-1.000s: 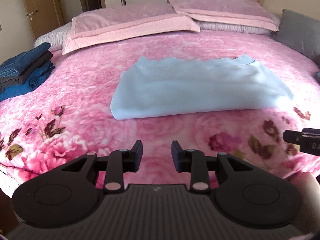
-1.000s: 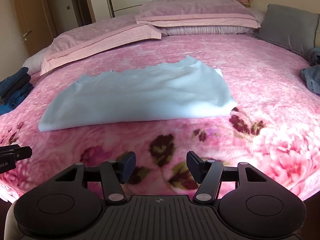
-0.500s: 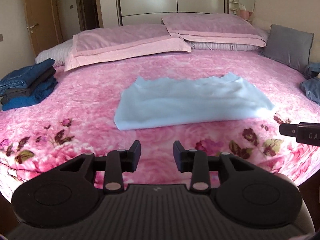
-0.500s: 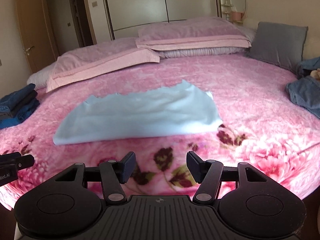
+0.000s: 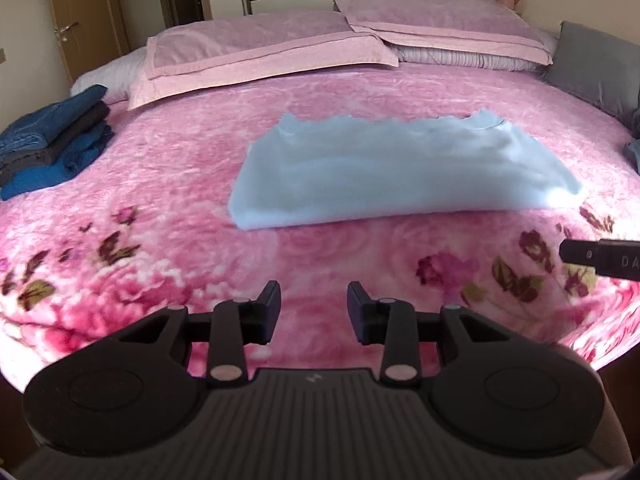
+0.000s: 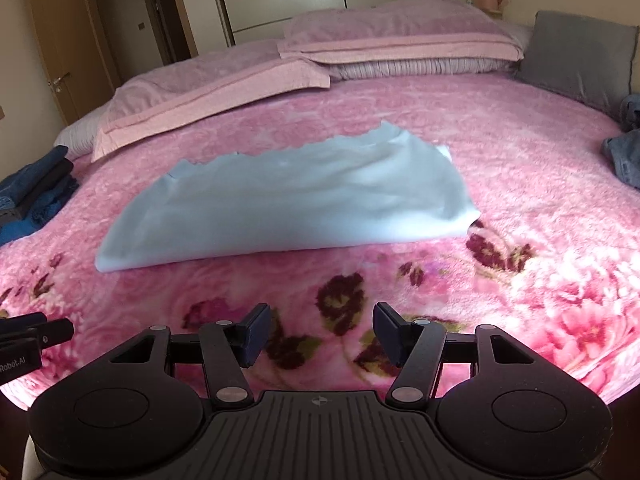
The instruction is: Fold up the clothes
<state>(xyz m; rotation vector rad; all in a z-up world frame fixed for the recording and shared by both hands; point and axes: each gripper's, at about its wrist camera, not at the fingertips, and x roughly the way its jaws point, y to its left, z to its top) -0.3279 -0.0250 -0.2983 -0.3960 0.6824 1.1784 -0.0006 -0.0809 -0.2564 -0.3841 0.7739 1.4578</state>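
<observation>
Right wrist alone shows loose denim point(image 6: 626, 160) beside grey cushion point(image 6: 580, 60).

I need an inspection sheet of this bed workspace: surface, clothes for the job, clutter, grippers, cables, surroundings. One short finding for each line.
Surface: pink floral blanket covers the bed.
Job's things: light blue garment lies partly folded at mid-bed; folded dark blue stack at the left edge; loose denim clothes at the right edge.
Clutter: nothing seen.
Grippers: left gripper and right gripper both open, empty, short of the garment.
Cables: nothing seen.
Surroundings: pink pillows, grey cushion, wooden door, wardrobe.
</observation>
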